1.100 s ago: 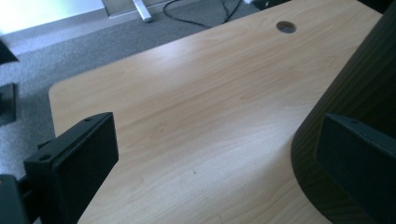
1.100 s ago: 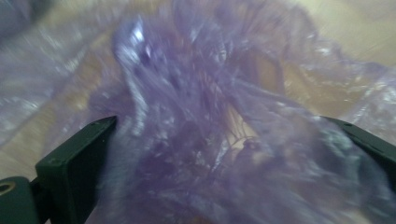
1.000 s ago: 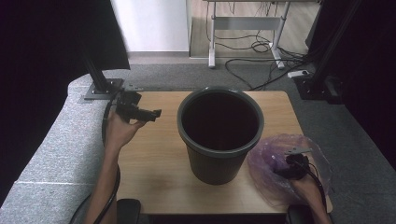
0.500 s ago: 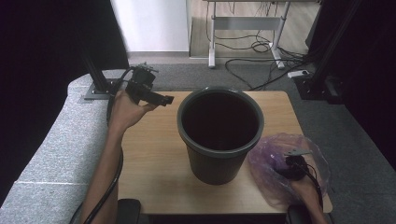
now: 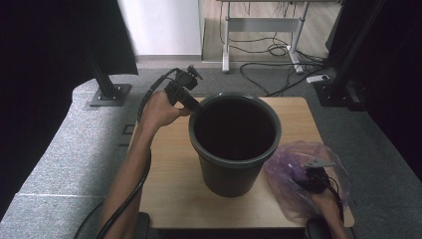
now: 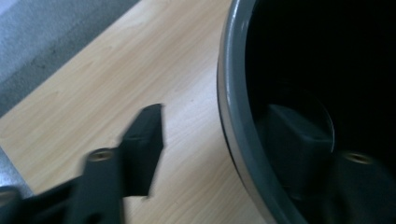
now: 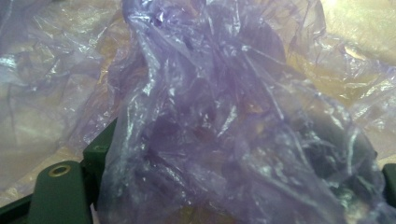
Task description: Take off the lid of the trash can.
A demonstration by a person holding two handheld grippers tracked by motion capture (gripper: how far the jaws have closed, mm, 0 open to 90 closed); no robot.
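A dark grey bucket (image 5: pixel 229 179) stands upright in the middle of the wooden table (image 5: pixel 169 164). My left gripper (image 5: pixel 195 108) is at its back-left rim. In the left gripper view the bucket rim (image 6: pixel 233 116) runs between the jaws of the left gripper (image 6: pixel 217 119), one jaw outside and one inside. The jaws have just been closing, with gaps still on both sides. A crumpled purple plastic bag (image 5: pixel 331 154) lies at the table's front right. My right gripper (image 5: pixel 304 174) rests in it. The bag (image 7: pixel 201 93) bunches between that gripper's (image 7: pixel 243 158) wide jaws, which have just been closing a little.
Grey carpeted floor (image 5: pixel 59 164) surrounds the table. A black stand base (image 5: pixel 107 94) sits off the back-left corner, another (image 5: pixel 343 92) off the back-right. Cables (image 5: pixel 278 50) and desk legs lie beyond. Bare tabletop lies left of and in front of the bucket.
My left hand has moved right and up from the table's back-left to the bucket's rim, and its jaws have narrowed. The right hand has stayed in the bag.
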